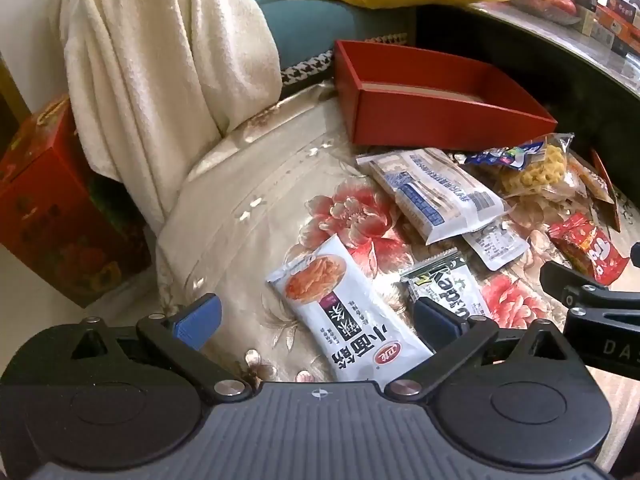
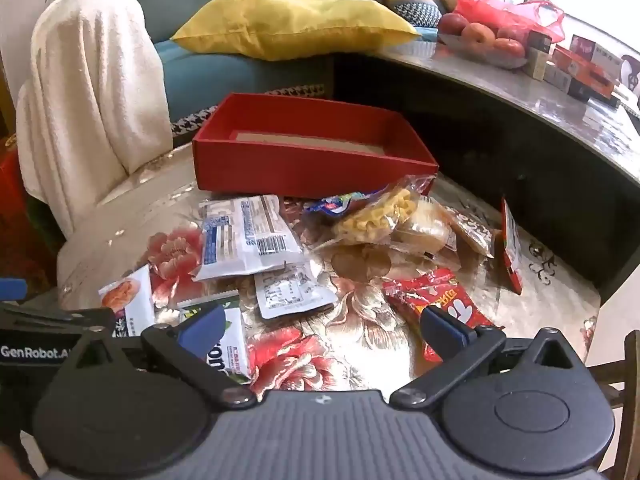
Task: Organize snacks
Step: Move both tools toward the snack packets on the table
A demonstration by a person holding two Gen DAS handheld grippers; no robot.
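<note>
On the left, the left claw (image 1: 316, 316) is spread wide and holds nothing. A white noodle-snack packet (image 1: 340, 312) lies flat on the flowered desk (image 1: 248, 208) directly between its blue fingertips (image 1: 198, 316). The packet's long axis runs from the near right up toward the far left, slanted across the claw's opening rather than square to it. This claw is clearly the nearer one to that packet, so a short drop would likely reach it.

Just right of it lies a dark green and white packet (image 1: 444, 284). Farther right, the right claw (image 2: 320, 328) is also wide and empty, hovering over bare cloth, with a red packet (image 2: 436, 300) beside its right finger.

Beyond all the scattered snacks, at the desk's far edge, an open red box (image 2: 304, 160) waits, apparently empty.
</note>
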